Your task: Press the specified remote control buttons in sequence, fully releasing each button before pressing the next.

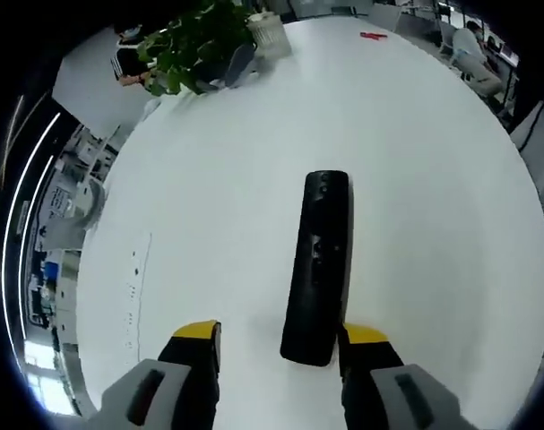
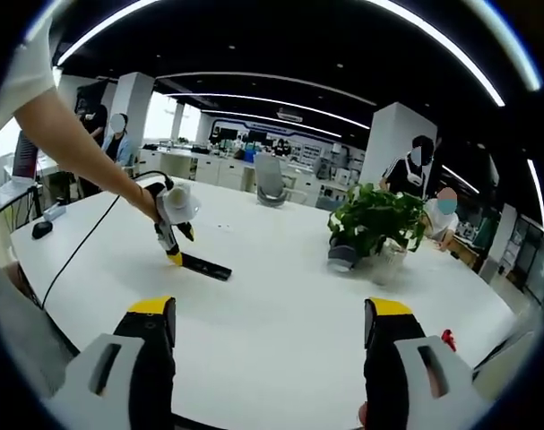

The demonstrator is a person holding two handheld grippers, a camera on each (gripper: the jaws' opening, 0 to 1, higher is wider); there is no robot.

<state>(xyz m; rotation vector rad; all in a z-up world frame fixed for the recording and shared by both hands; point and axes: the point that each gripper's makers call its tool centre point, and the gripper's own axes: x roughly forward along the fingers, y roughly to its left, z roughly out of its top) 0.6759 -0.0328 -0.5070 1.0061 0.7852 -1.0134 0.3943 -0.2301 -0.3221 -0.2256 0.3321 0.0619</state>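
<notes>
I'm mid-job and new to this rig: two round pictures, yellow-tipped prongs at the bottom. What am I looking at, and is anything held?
A person holds a two-jaw tool in each hand, and a camera rides on each. The left gripper view looks down past the left tool at a black remote control lying on the white table; its near end sits between the open jaws, ungripped. The right gripper view looks across the table from the right tool, open and empty, and shows the left tool at the remote. A potted plant stands further off, with a small red item near the table's edge.
</notes>
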